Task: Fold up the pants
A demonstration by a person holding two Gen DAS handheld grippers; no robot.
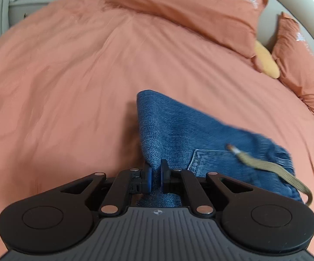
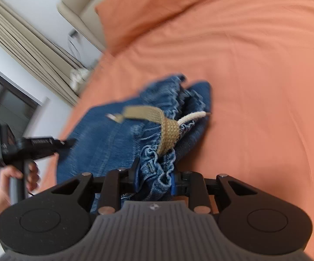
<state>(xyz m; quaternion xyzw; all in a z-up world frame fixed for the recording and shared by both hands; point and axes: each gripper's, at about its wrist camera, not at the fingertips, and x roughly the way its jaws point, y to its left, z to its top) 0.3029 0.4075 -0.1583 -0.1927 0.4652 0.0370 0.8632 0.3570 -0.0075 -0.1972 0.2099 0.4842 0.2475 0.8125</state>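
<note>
Blue denim pants (image 1: 200, 137) lie bunched on an orange bed cover (image 1: 70, 76), with a back pocket and a tan drawstring (image 1: 272, 169) showing. My left gripper (image 1: 155, 176) is shut on a fold of the denim at its near edge. In the right wrist view my right gripper (image 2: 154, 180) is shut on the gathered elastic waistband of the pants (image 2: 117, 134), where the tan drawstring (image 2: 167, 128) comes out. The left gripper (image 2: 37, 145) also shows there, held in a hand at the pants' left side.
Two orange pillows (image 1: 196, 13) and a yellow cushion (image 1: 266, 61) lie at the head of the bed. A nightstand (image 1: 26, 4) with white items stands at the far left. Curtains (image 2: 22, 50) and a window are beside the bed.
</note>
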